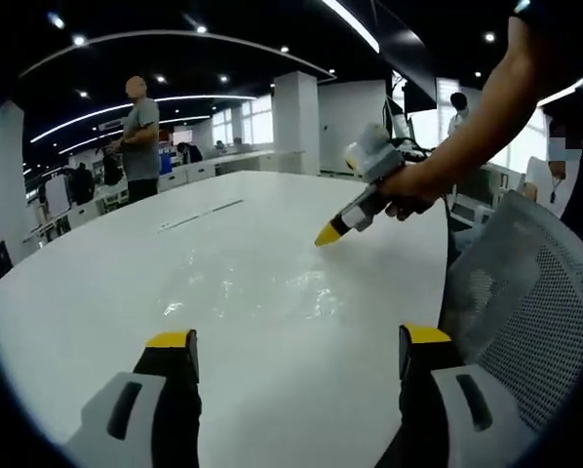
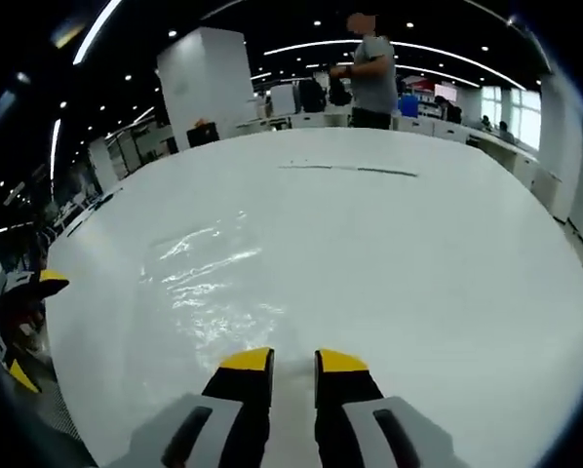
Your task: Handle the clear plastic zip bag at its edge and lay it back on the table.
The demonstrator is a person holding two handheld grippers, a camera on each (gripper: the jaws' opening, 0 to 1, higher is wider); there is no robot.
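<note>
Bag (image 1: 248, 283) flat on table (image 1: 97, 292), axis unclear; left hand-held gripper (image 1: 296, 341) wide, right (image 2: 293, 363) narrow.

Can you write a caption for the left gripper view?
Open left gripper faces clear bag on white table.

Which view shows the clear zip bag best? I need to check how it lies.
The right gripper view: the clear zip bag lies flat on the white table, its creases catching light. The left gripper view shows it fainter, beyond the open left gripper.

I count one zip bag (image 1: 248, 283) on the table (image 1: 97, 283), two grippers, one mesh chair (image 1: 530, 292) beside the table.
</note>
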